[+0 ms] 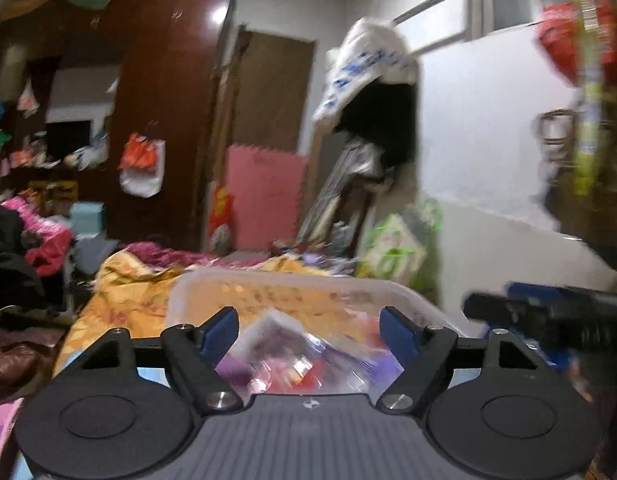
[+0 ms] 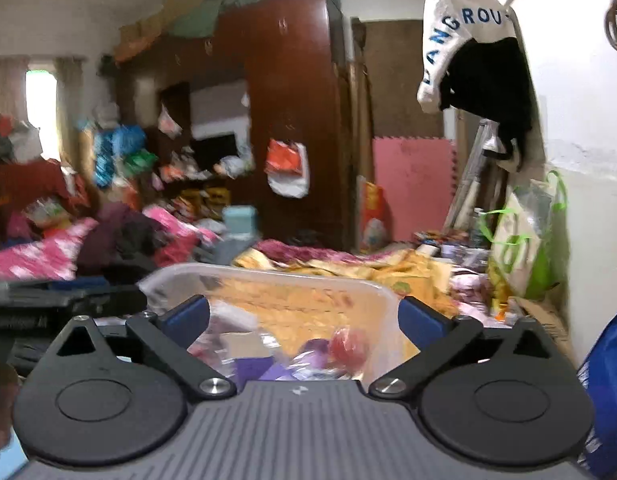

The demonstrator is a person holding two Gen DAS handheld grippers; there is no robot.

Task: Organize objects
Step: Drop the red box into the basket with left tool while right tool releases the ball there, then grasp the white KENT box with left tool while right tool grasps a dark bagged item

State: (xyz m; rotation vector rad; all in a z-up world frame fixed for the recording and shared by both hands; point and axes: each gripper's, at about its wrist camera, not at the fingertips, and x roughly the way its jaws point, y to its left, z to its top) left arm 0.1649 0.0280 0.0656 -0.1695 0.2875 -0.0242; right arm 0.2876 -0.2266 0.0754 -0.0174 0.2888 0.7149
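1. Clear rectangular plastic container [image 1: 292, 292] [image 2: 268, 292] is sitting on the yellow patterned bedspread [image 1: 120, 300] [image 2: 408, 272], holding blurred purple and red packets [image 1: 304, 364] [image 2: 308, 356], long axis lying crosswise.
2. Left gripper [image 1: 308, 330] and right gripper [image 2: 304, 318] are both gaping apart, hovering at the near rim.

A clear plastic container [image 1: 292, 296] sits lidless on the yellow patterned bedspread, its rounded-corner rim facing up. Inside lie small clear-wrapped packets [image 1: 308, 364] — purple, red and white, jumbled together and too blurred to identify. In the right wrist view a round red item [image 2: 348, 346] rests near the container's [image 2: 268, 280] right wall — beside purple pieces [image 2: 264, 366].
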